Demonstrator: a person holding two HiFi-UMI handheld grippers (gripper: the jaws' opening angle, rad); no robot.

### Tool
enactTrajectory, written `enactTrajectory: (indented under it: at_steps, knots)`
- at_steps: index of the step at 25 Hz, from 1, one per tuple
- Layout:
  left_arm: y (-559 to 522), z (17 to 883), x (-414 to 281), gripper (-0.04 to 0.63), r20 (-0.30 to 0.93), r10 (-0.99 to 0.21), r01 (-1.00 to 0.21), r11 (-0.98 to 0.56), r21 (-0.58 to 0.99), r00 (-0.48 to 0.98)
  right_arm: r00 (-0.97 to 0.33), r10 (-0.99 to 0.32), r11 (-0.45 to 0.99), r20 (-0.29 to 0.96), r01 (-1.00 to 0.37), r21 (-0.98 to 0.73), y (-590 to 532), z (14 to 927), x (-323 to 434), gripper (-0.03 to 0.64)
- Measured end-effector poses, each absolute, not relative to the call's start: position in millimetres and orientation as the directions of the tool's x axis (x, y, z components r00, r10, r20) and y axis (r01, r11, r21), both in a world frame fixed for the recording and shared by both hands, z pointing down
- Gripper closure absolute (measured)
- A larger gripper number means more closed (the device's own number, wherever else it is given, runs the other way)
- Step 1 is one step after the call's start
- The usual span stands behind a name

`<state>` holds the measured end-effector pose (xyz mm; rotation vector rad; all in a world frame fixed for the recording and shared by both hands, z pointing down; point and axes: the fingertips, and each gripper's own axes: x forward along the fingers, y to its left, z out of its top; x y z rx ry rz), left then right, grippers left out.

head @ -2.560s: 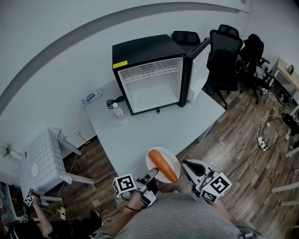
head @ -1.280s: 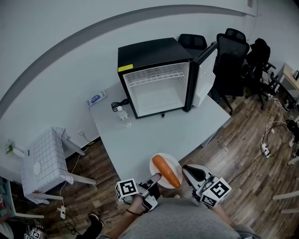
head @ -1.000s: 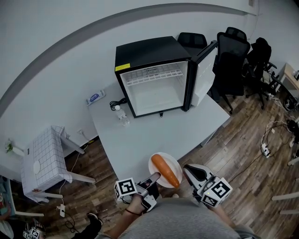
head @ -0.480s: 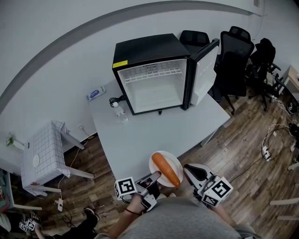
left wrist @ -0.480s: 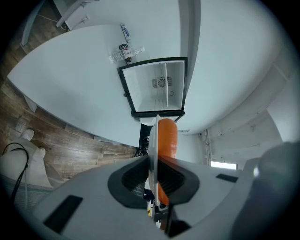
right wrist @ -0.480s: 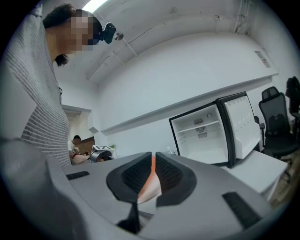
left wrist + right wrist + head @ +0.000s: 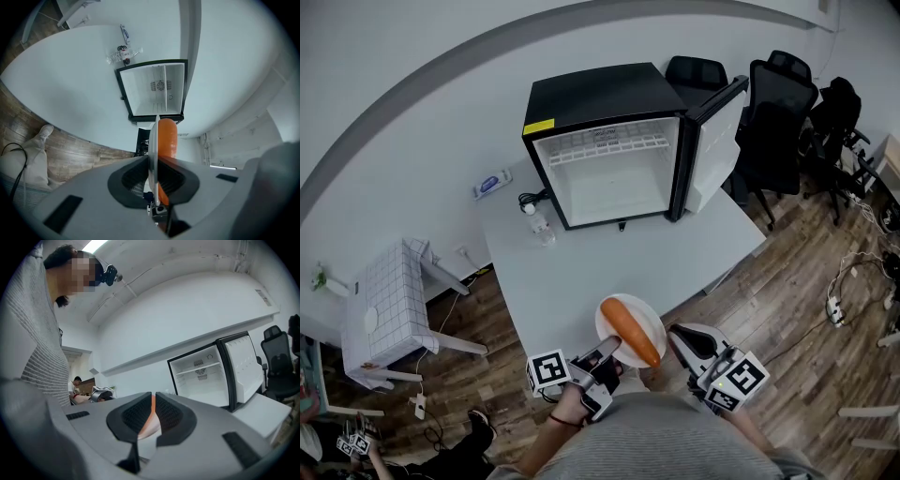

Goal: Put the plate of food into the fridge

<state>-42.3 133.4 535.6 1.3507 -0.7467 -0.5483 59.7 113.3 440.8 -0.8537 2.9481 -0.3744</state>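
A white plate [image 7: 645,321] carrying one big orange carrot [image 7: 630,330] hangs over the near edge of the grey table [image 7: 609,262]. My left gripper [image 7: 607,353] is shut on the plate's near-left rim. In the left gripper view the plate [image 7: 152,136] stands edge-on between the pads, with the carrot [image 7: 167,138] beside it. My right gripper [image 7: 675,335] meets the plate's right rim, its jaws almost together with the plate [image 7: 149,430] in the gap. The black mini fridge [image 7: 609,159] stands at the table's far side, door [image 7: 717,141] swung open to the right, white inside, one wire shelf.
A small water bottle [image 7: 539,228], a coiled black cable [image 7: 530,202] and a flat white pack [image 7: 490,183] lie left of the fridge. Black office chairs [image 7: 778,103] stand right of the table. A white gridded stool [image 7: 389,309] stands on the wooden floor at left.
Both grippers and the plate keep the same place at the table's near edge. The head view has shifted slightly, and a person at the lower left has moved.
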Motion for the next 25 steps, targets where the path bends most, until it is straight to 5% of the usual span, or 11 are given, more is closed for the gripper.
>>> enactTrajectory:
  at_steps: [25]
  knots:
    - [-24, 531, -82, 0.551, 0.133, -0.702, -0.090, 0.098, 0.991, 0.700, -0.839, -0.543, 0.821, 0.028, -0.537, -0.193, -45, 430, 4, 0.600]
